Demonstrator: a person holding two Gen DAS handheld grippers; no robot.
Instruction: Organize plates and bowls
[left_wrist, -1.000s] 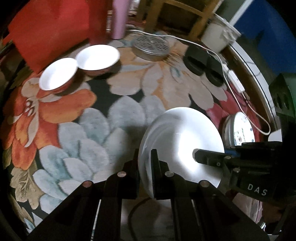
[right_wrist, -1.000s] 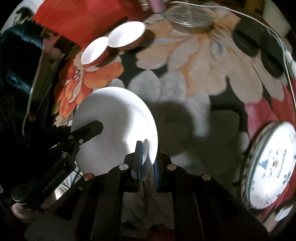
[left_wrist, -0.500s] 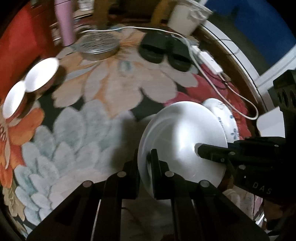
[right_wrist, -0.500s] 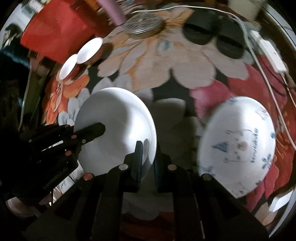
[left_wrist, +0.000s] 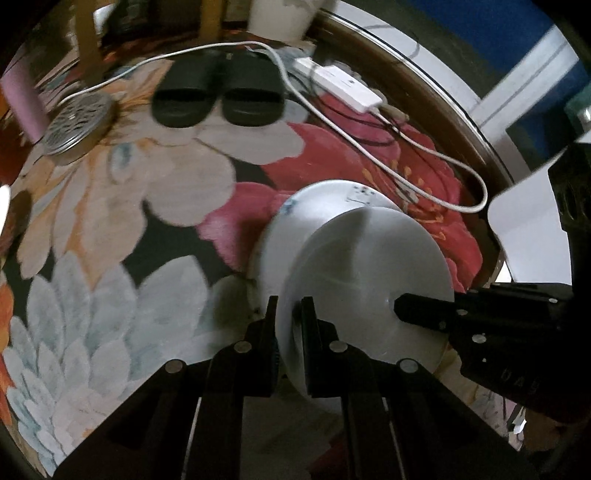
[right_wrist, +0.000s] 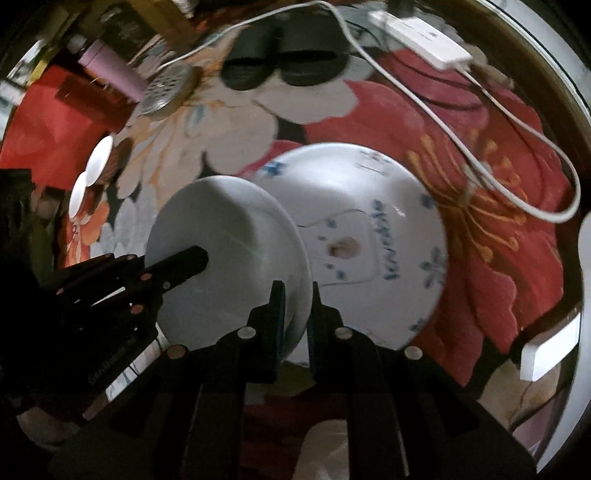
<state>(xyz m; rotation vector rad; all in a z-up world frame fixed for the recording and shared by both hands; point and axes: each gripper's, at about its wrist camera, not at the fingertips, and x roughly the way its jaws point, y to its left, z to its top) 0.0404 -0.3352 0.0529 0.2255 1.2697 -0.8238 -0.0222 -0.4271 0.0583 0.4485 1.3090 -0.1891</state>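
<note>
Plain white plate (left_wrist: 369, 266), held on edge above the floral carpet (left_wrist: 110, 221) by both claws. Left claw (left_wrist: 290, 314) clamped on the plate's near rim; right claw (right_wrist: 295, 301) clenched on the opposite rim, its tip also visible in the left wrist view (left_wrist: 417, 308). Patterned plate (right_wrist: 373, 240) with blue motifs lies on the carpet just behind and partly overlapped by the held plate. Two small white bowls (right_wrist: 90, 177) sit side by side at far left. Black slippers (left_wrist: 218, 99), a white cable (left_wrist: 406, 140) and a round metal grille (left_wrist: 75, 125) lie farther back.
</note>
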